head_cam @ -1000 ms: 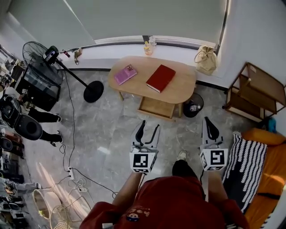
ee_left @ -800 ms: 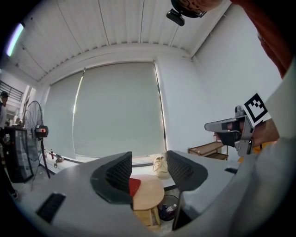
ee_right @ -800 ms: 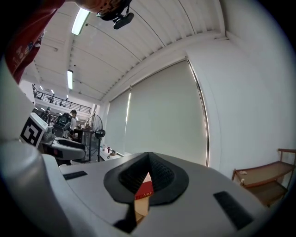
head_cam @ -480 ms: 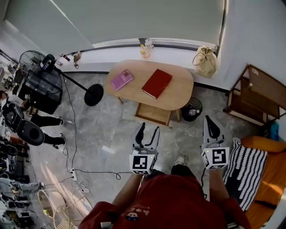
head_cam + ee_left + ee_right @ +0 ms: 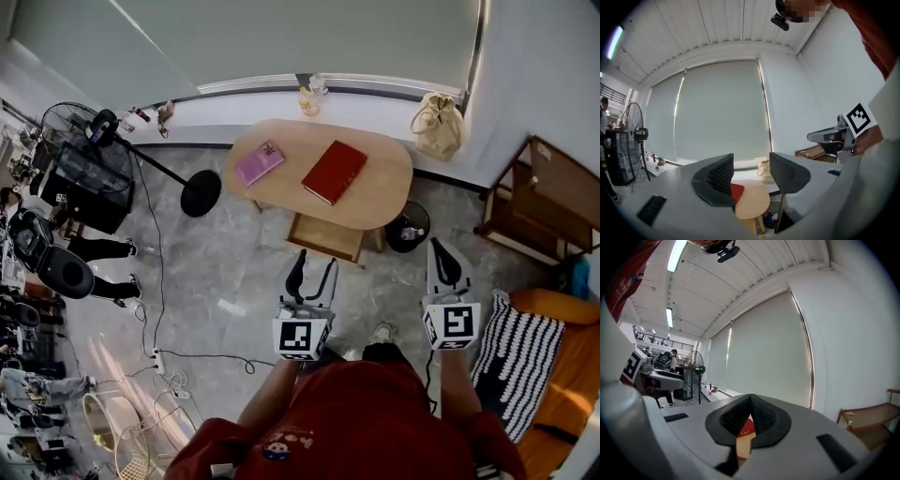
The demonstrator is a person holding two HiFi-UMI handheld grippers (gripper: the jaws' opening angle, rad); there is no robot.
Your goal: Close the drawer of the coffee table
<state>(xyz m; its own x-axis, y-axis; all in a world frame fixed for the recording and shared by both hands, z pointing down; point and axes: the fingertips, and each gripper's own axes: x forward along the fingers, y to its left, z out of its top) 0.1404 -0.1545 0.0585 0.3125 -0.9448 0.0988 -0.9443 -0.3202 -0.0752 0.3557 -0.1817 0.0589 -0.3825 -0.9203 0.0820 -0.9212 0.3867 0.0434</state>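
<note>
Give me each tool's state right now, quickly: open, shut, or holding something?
Left tool: open, nothing between its jaws.
Right tool: shut, holding nothing.

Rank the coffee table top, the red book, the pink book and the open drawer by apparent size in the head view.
1. coffee table top
2. red book and the showing part of the open drawer: too alike to rank
3. pink book
</note>
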